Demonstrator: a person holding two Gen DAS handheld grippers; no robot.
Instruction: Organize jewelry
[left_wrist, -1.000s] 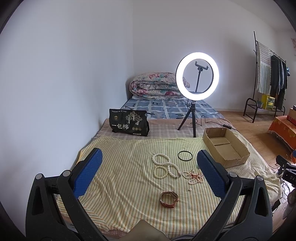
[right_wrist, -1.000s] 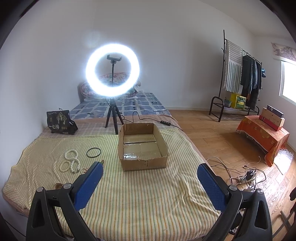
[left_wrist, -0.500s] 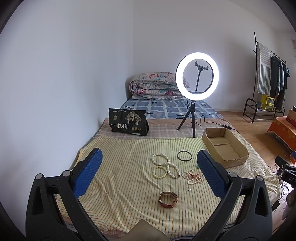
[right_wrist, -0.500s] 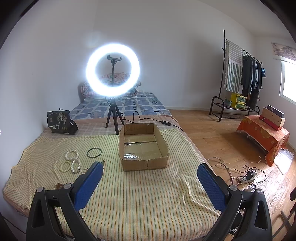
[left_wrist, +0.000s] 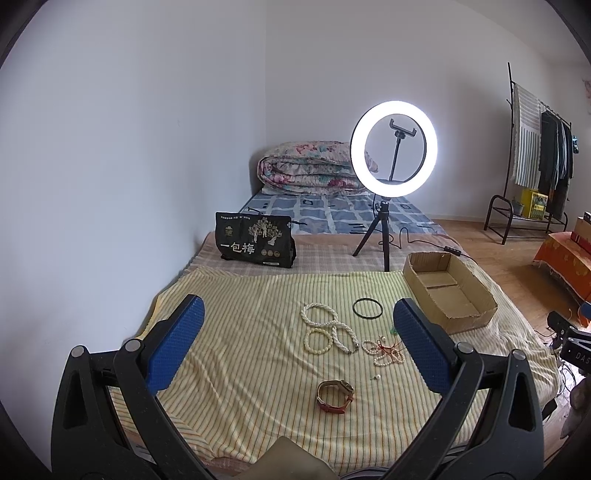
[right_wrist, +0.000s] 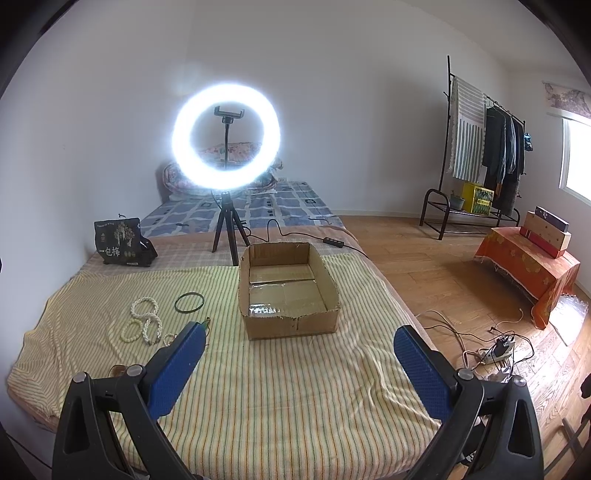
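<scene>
Jewelry lies on a yellow striped cloth (left_wrist: 240, 332): white pearl strands (left_wrist: 328, 326), a dark bangle (left_wrist: 367, 307), a beaded piece with red cord (left_wrist: 384, 350), a small earring (left_wrist: 377, 377) and an orange-strap watch (left_wrist: 335, 396). An open, empty cardboard box (left_wrist: 448, 293) sits at the right; it also shows in the right wrist view (right_wrist: 286, 291). My left gripper (left_wrist: 295, 343) is open and empty, held above the cloth before the jewelry. My right gripper (right_wrist: 295, 365) is open and empty, facing the box, with pearls (right_wrist: 146, 319) and bangle (right_wrist: 189, 302) at its left.
A lit ring light on a tripod (left_wrist: 393, 147) stands behind the cloth, its cable (right_wrist: 295, 232) trailing right. A black printed bag (left_wrist: 255, 243) sits at the back left. A folded quilt (left_wrist: 306, 171), clothes rack (right_wrist: 480, 147) and orange-draped stand (right_wrist: 528, 266) are farther off.
Both views have shifted only slightly; the jewelry and box sit a touch differently in frame. Both grippers stay open and nothing has been taken hold of.
</scene>
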